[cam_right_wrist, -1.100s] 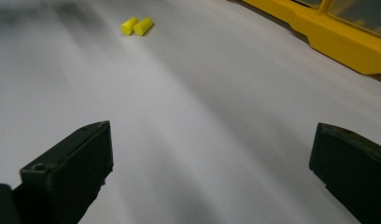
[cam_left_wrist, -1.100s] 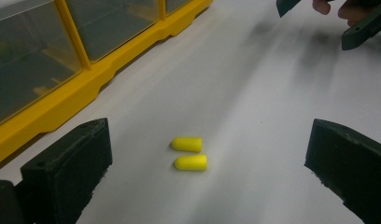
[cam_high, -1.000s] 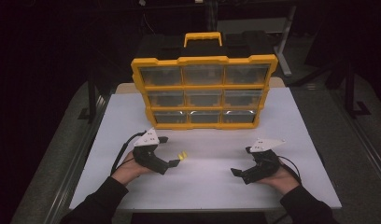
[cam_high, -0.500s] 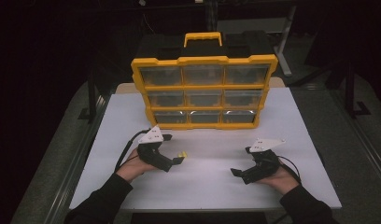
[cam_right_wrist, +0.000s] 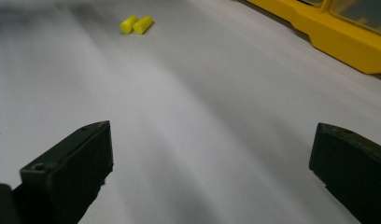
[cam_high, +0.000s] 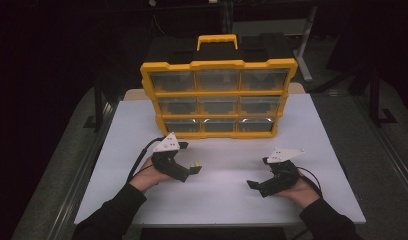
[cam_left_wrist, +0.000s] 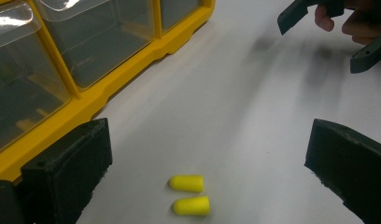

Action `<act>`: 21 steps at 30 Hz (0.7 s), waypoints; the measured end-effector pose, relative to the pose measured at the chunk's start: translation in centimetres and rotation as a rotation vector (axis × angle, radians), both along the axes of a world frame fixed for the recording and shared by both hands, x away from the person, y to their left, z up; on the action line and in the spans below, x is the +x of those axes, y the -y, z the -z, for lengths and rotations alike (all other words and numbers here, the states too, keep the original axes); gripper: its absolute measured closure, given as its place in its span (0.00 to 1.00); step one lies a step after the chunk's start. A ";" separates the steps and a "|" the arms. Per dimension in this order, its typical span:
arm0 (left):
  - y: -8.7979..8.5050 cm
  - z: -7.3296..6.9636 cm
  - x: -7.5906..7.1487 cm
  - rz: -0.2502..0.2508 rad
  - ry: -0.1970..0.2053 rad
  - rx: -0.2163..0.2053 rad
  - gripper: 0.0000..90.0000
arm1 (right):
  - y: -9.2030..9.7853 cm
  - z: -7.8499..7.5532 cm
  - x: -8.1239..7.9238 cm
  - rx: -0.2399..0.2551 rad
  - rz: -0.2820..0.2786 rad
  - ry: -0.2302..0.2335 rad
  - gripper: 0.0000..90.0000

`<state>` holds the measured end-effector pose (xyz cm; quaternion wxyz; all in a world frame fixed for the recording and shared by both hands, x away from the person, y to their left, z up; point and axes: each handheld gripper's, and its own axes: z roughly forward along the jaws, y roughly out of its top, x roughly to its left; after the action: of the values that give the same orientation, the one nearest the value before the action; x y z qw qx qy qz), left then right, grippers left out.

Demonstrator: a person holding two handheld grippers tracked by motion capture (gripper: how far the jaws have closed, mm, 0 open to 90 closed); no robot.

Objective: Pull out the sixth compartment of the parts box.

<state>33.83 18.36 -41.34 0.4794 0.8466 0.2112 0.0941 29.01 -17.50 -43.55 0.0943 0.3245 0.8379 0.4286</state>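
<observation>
Earplugs: two small yellow earplugs (cam_left_wrist: 189, 194) lie side by side on the white table (cam_high: 312, 145), touching or almost touching, near the middle of its front half and in front of the yellow drawer box (cam_high: 218, 97).
Left gripper: the left gripper (cam_left_wrist: 207, 172) is low over the earplugs, jaws spread wide, one jaw on each side of them, not touching them.
Right gripper: the right gripper (cam_high: 259, 185) rests near the front edge of the table toward the right corner, well apart from the earplugs, jaws spread with nothing between them.
Step now: I think the left gripper is about to pick up an earplug.
How to do it well: aim at one earplug. Go down until the jaws nearly touch the table. Close slowly, because the plugs are soft and can roll.
Watch out: a bump could roll the other one away.
</observation>
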 end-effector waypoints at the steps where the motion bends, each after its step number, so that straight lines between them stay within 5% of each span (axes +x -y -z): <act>1: 0.1 0.0 0.0 0.001 0.001 0.002 0.00 | 0.0 0.0 0.0 0.000 0.000 0.000 0.00; 21: 2.2 0.0 0.6 0.024 0.004 -0.015 0.00 | -0.1 0.0 0.0 -0.002 -0.004 -0.004 0.00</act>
<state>34.42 16.13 -41.37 0.4873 0.8452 0.2009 0.0882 28.99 -17.43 -43.58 0.0921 0.3237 0.8391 0.4274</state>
